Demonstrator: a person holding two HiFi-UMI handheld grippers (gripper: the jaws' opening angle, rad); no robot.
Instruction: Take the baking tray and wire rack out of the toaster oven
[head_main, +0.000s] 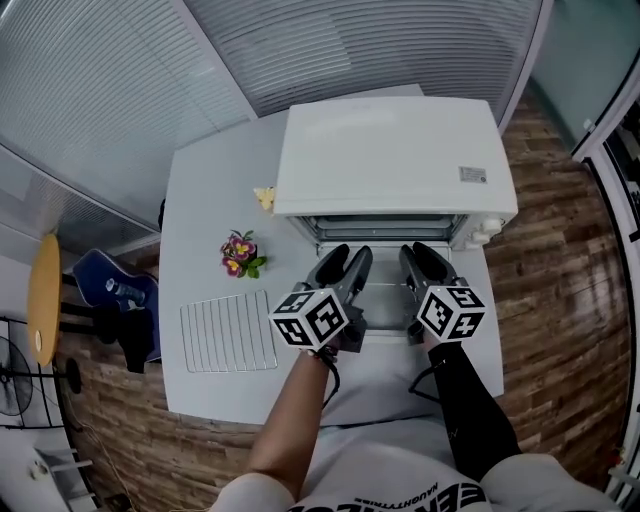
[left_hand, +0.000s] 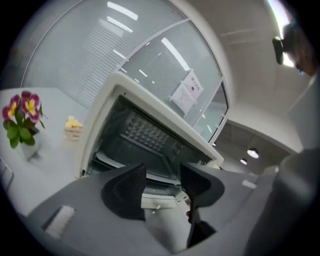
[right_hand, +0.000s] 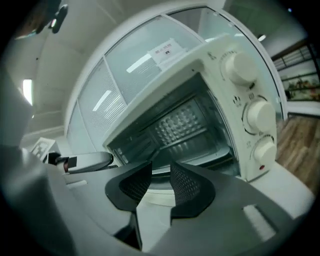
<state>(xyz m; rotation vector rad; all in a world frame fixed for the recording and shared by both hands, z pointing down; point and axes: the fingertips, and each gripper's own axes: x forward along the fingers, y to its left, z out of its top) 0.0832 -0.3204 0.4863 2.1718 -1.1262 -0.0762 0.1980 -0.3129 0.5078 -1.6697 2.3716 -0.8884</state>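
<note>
Both grippers are held before the open toaster oven (head_main: 390, 150) on the white worktop (head_main: 200, 210). The left gripper's (head_main: 348, 258) jaws are parted, with nothing clamped; the right gripper's (head_main: 425, 256) jaws are narrowly parted, likewise unclamped. The baking tray (right_hand: 215, 157) is seen inside the oven, while the wire rack (head_main: 228, 335) is laid on the worktop, left of the grippers.

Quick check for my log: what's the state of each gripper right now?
Left gripper: open, holding nothing.
Right gripper: open, holding nothing.
</note>
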